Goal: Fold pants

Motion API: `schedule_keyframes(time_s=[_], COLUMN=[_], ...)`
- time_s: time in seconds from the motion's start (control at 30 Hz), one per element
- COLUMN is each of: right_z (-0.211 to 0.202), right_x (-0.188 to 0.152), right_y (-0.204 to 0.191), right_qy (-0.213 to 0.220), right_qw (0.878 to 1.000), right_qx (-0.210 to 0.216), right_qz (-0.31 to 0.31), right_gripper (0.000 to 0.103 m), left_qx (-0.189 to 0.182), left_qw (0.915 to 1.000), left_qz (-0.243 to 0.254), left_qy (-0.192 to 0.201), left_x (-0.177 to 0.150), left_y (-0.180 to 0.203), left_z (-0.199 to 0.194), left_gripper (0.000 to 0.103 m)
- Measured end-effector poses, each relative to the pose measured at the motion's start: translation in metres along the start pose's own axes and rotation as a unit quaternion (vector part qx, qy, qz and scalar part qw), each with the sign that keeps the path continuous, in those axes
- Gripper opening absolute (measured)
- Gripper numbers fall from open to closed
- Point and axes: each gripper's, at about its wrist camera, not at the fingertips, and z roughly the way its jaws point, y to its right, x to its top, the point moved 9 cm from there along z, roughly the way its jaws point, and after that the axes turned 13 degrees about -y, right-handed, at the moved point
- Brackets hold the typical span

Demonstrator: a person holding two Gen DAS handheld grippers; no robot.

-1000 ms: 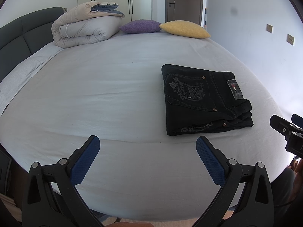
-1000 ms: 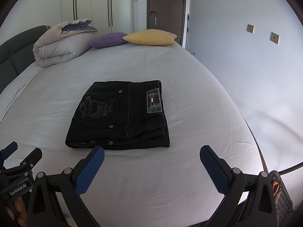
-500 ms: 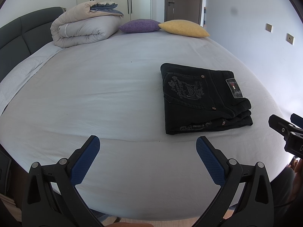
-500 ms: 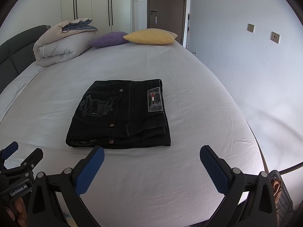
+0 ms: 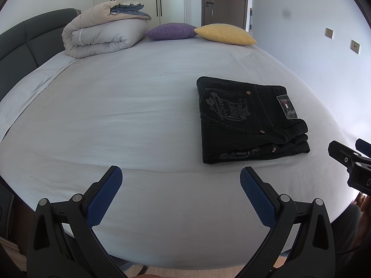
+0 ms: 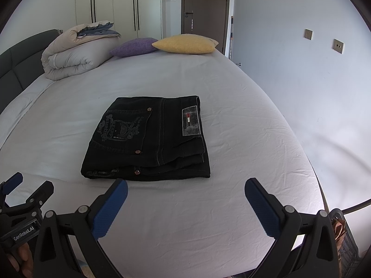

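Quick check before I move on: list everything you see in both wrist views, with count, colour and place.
pants: 1, black, folded into a flat stack on the bed, just ahead of the right gripper
bed sheet: 1, pale grey, covering the bed
duvet: 1, beige-grey, folded, at the far left by the headboard
cushions: 2, purple cushion and yellow cushion, side by side at the far edge
headboard: 1, dark grey, left
wardrobe: white, back wall
door: 1, brown, back wall
wall plates: 2, right wall
left gripper: open, blue pads, empty
right gripper: open, blue pads, empty
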Motion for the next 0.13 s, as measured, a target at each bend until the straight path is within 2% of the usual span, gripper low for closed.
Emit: schedule_keyframes(time_s=[0.13], right_z=[0.0014], right_x=[0.0006], right_y=[0.0038], right_qy=[-0.001], right_qw=[1.0], right_qx=[0.001], right_qz=[0.001], right_gripper=[0.103], left_qx=[0.002], left_qw=[1.0], left_qz=[0.002], left_qy=[0.004], left_x=[0.0007], left_y=[-0.002], left_z=[-0.0018], left_gripper=[0.103])
